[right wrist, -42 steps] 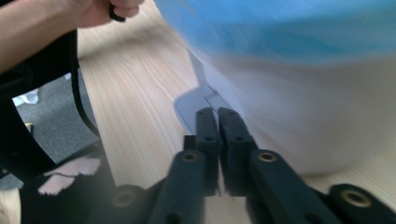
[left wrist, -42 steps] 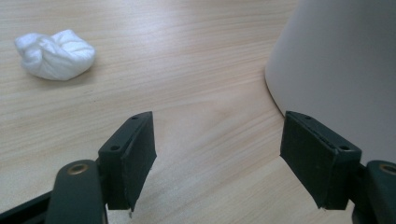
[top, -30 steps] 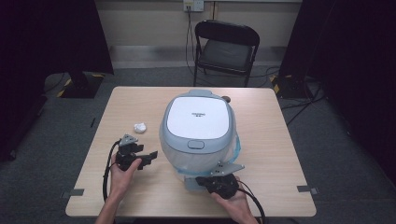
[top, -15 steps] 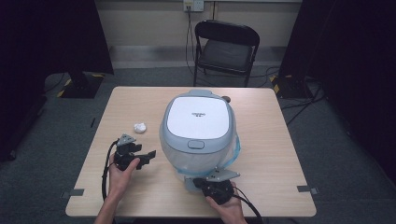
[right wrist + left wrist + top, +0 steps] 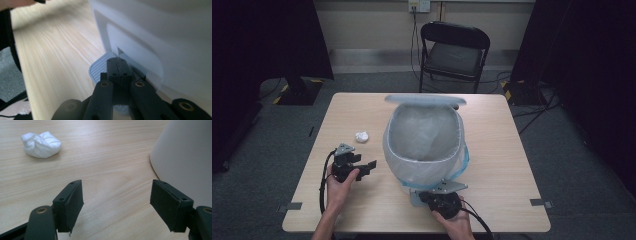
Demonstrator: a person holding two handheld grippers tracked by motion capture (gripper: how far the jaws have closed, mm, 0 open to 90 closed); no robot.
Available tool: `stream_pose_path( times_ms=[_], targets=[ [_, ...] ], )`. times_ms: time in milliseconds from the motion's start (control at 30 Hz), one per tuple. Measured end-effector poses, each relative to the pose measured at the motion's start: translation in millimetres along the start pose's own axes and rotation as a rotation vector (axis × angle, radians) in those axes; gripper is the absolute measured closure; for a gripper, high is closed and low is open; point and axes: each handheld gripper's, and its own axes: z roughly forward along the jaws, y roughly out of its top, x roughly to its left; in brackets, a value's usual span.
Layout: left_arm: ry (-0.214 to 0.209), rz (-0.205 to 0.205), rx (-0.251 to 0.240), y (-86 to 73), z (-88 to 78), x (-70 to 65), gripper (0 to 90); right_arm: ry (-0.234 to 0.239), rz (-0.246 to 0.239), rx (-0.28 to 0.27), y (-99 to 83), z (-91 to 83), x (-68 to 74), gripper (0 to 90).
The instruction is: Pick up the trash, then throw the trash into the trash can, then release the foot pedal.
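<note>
Pedal bin with lid raised; right gripper on the foot pedal.

The bin (image 5: 424, 145) stands at the middle of the desk (image 5: 522, 165), its base reaching toward the near edge; the lid (image 5: 426, 100) is upright at the far side and a white liner (image 5: 422, 132) lines the open mouth. The right gripper (image 5: 439, 197) sits at the near edge, jaws pressed together with nothing between them, tips resting on the ribbed grey pedal (image 5: 100, 68) at the bin's foot. The left gripper (image 5: 362, 167) rests near the bin's left side, jaws apart and empty over bare wood. A crumpled white paper ball (image 5: 361, 136) lies toward the left edge, apart from both.
</note>
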Motion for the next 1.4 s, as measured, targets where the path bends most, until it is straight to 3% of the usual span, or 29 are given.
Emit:
stream_pose_path(
  times_ms=[267, 367, 400, 467, 533, 600, 700, 733, 800, 900, 1000, 1067, 1367, 1400],
  targets=[
    [0.003, 0.008, 0.008, 5.1, 2.5, 6.5, 26.3, -0.011, 0.008, 0.015, 0.2, -0.1, -2.7, 90.0],
    [0.003, 0.015, 0.002, 12.5, 5.4, 15.4, 26.0, -0.011, 0.008, 0.014, 0.1, -0.1, -2.6, 90.0],
    [0.021, 0.009, 0.023, 16.5, 9.9, 25.2, 26.0, -0.010, 0.009, 0.015, 0.2, -0.2, -2.8, 90.0],
    [0.020, -0.001, 0.023, 17.6, 11.9, 29.2, 25.9, -0.010, 0.009, 0.015, 0.2, -0.2, -2.8, 90.0],
    [0.030, -0.013, 0.050, 24.5, 16.2, 44.1, 25.2, -0.009, 0.008, 0.015, 0.2, -0.2, -2.9, 90.0],
    [0.027, -0.036, 0.038, 31.2, 17.4, 54.9, 24.6, -0.009, 0.008, 0.015, 0.2, -0.2, -2.9, 90.0],
    [0.041, -0.036, 0.003, 39.8, 19.4, 66.3, 24.7, -0.006, 0.008, 0.014, 0.2, -0.1, -3.1, 90.0],
    [0.038, -0.033, 0.033, 44.4, 21.8, 71.4, 25.2, -0.007, 0.008, 0.014, 0.2, -0.1, -3.2, 90.0],
    [0.061, -0.029, 0.009, 48.6, 23.5, 75.6, 24.2, -0.006, 0.008, 0.014, 0.2, -0.1, -3.2, 90.0],
    [0.050, -0.040, 0.009, 57.6, 27.9, 84.1, 23.9, -0.006, 0.008, 0.014, 0.2, -0.1, -3.3, 90.0],
    [0.059, -0.036, 0.019, 65.0, 34.1, 91.2, 24.7, -0.006, 0.008, 0.014, 0.2, -0.1, -3.2, 90.0],
    [0.037, -0.033, 0.040, 67.7, 41.5, 96.1, 23.6, -0.006, 0.006, 0.015, 0.2, -0.2, -3.4, 90.0],
    [0.042, -0.016, 0.108, 61.5, 63.8, 100.3, 27.0, -0.004, 0.006, 0.015, 0.2, -0.3, -3.5, 90.0],
    [0.065, -0.007, 0.122, 61.0, 67.5, 100.3, 28.1, -0.004, 0.005, 0.015, 0.2, -0.3, -3.6, 90.0]
  ],
)
